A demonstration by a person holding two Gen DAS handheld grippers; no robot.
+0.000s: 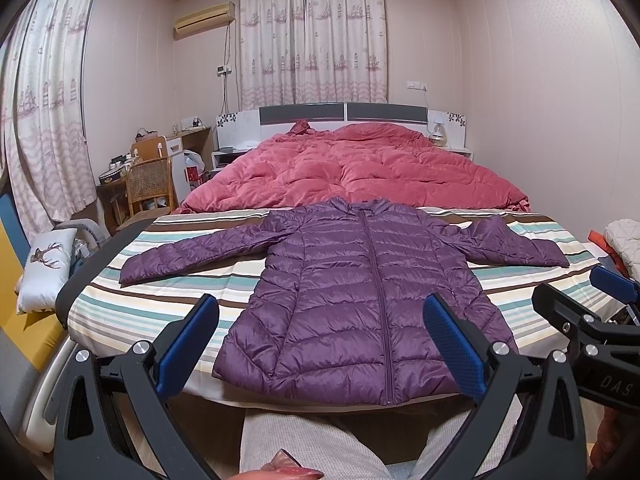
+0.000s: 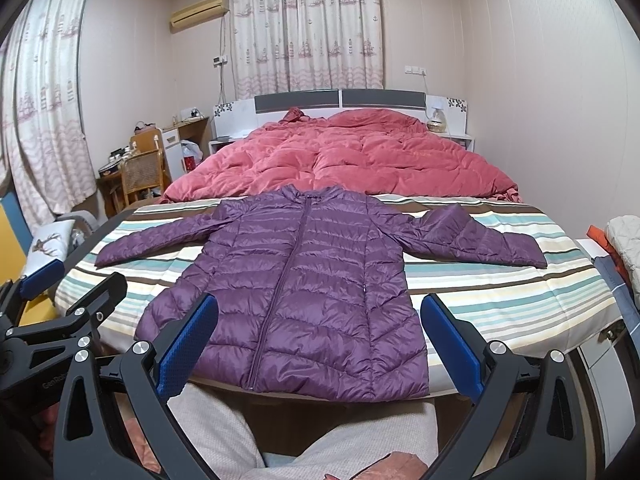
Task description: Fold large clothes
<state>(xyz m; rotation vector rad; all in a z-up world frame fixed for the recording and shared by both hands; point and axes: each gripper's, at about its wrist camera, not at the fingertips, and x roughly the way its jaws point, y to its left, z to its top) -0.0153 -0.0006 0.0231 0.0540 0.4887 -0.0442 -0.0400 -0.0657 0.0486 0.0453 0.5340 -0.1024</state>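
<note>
Closest in, the left gripper [image 1: 320,344] hangs low over the foot of the bed, its blue-padded fingers [image 1: 188,344] spread wide with nothing between them. Beside it the right gripper [image 2: 318,344] is held the same way, fingers apart and empty, just short of the near edge of the bed.

The purple puffer jacket [image 1: 360,304] lies flat on the striped sheet [image 1: 160,304], front side up and zipped, its hem reaching the near edge of the bed. The collar points toward the headboard and both sleeves are stretched out sideways, the left one [image 1: 192,252] toward the bed's left edge, the right one [image 2: 480,236] toward the right edge.

Past the collar, a rumpled pink quilt [image 1: 352,164] covers the far half of the bed up to the headboard [image 1: 344,114]. Off the left edge sit a white pillow with a deer print [image 1: 46,272] and a wicker chair [image 1: 150,184]. Patterned curtains [image 1: 312,36] hang behind the headboard.
</note>
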